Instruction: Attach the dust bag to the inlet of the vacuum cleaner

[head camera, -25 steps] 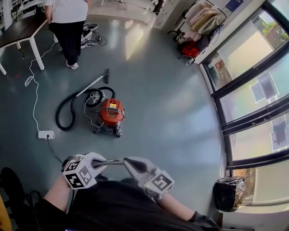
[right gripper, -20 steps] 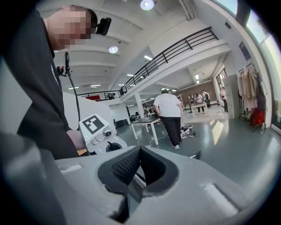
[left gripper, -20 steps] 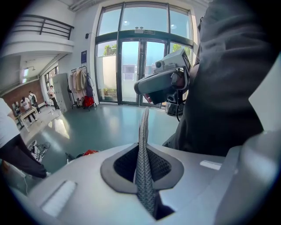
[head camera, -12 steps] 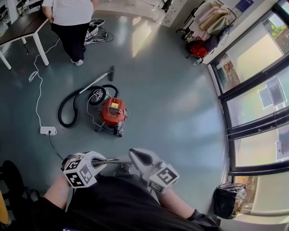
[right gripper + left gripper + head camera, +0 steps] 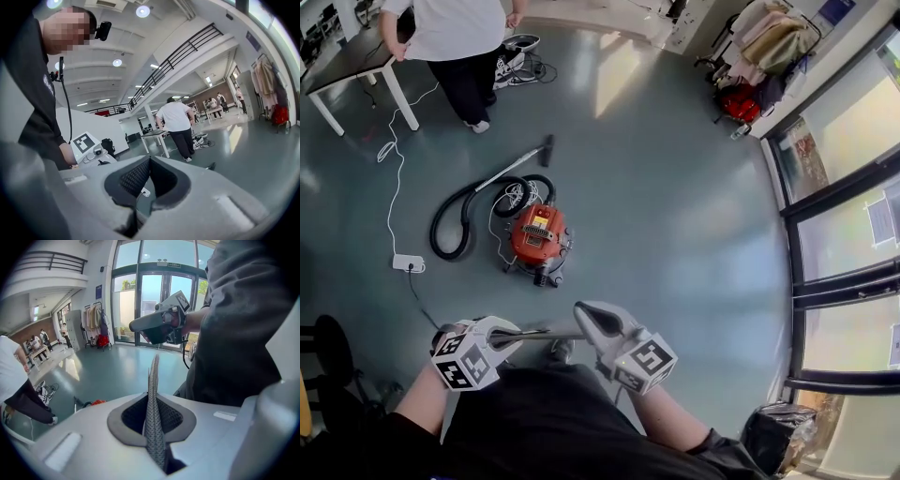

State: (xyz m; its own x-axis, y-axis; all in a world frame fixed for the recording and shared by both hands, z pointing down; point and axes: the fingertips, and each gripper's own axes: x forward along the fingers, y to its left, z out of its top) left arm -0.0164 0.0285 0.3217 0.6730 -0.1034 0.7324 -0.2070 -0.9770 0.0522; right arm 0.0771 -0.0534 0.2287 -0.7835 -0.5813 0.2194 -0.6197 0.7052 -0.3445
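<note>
The wide grey-green floor (image 5: 675, 206) carries everything here. The vacuum cleaner (image 5: 536, 234) stands out on it, well away from the glass-wall edge and nearer the corner with the table (image 5: 356, 58).

It is a round red-orange tub with a dark top and a small pale label. I think it is heavy and hard, so it should stay put when something is pushed onto it. It may roll a little, though.

A black hose (image 5: 450, 225) curls in a big loop on the floor beside the tub. A long thin tube (image 5: 511, 171) lies pointing toward the far edge. The inlet is too small to make out.

No dust bag shows in any view. My guess is that a bag like that is light and floppy. It would be best to hold it by the stiff part around its hole, not by the soft body, which could tear.

Both grippers are up by the person's chest, well apart from the vacuum cleaner. The left gripper (image 5: 153, 369) is squeezed tight, and I see nothing in it. The right gripper (image 5: 149, 171) is spread wide and empty.
</note>
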